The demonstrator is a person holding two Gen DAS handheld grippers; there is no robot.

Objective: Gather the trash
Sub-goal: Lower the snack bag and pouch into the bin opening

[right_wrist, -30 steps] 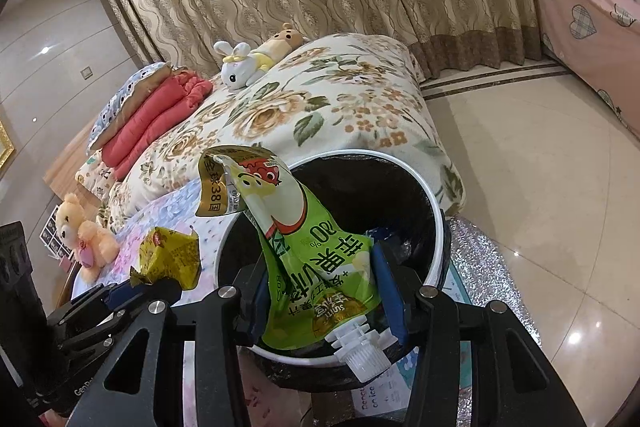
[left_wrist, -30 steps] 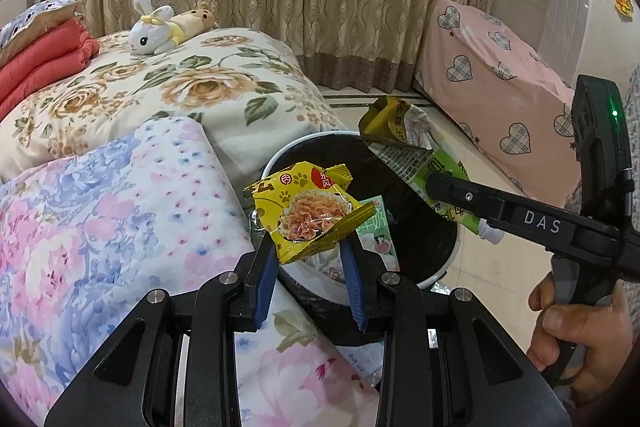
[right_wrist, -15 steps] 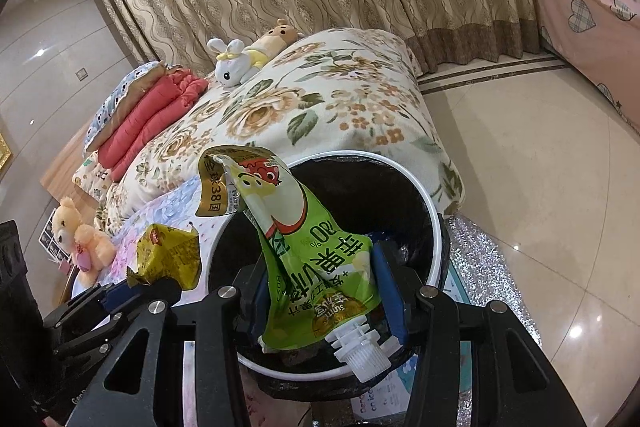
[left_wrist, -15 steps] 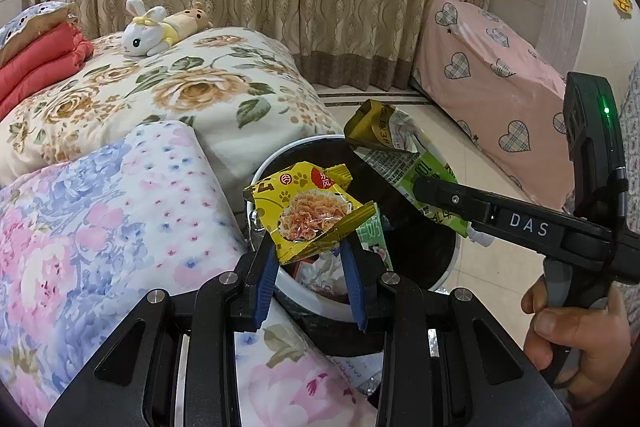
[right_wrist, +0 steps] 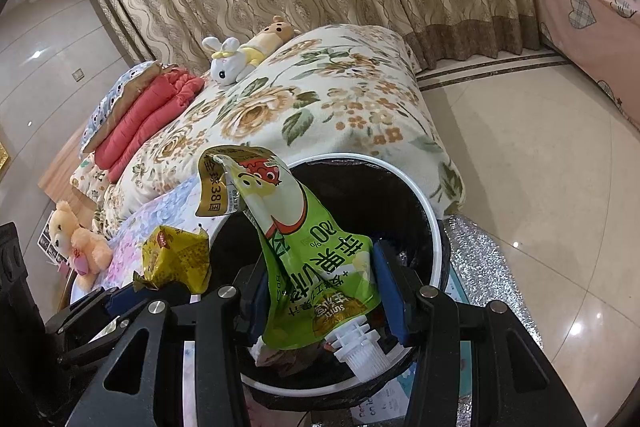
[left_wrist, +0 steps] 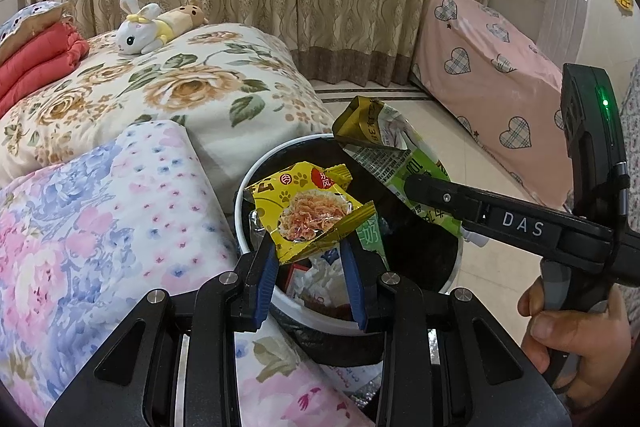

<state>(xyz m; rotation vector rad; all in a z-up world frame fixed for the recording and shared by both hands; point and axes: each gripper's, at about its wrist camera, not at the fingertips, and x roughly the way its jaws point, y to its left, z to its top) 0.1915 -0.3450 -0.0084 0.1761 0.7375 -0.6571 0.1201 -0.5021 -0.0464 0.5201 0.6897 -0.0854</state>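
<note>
My left gripper is shut on a yellow snack wrapper and holds it over the near rim of the white-rimmed, black-lined trash bin. My right gripper is shut on a green juice pouch with a white spout, held over the open bin. The pouch and the right gripper's arm also show in the left wrist view, above the bin's right half. The yellow wrapper shows at the left in the right wrist view. Other trash lies inside the bin.
The bin stands on the floor against a bed with floral quilts. Plush toys and red folded blankets lie on the bed. A pink heart-patterned cover stands at the right. Glossy tile floor lies beyond the bin.
Both grippers have moved a little closer over the bin while holding their trash. Both grips are unchanged.
</note>
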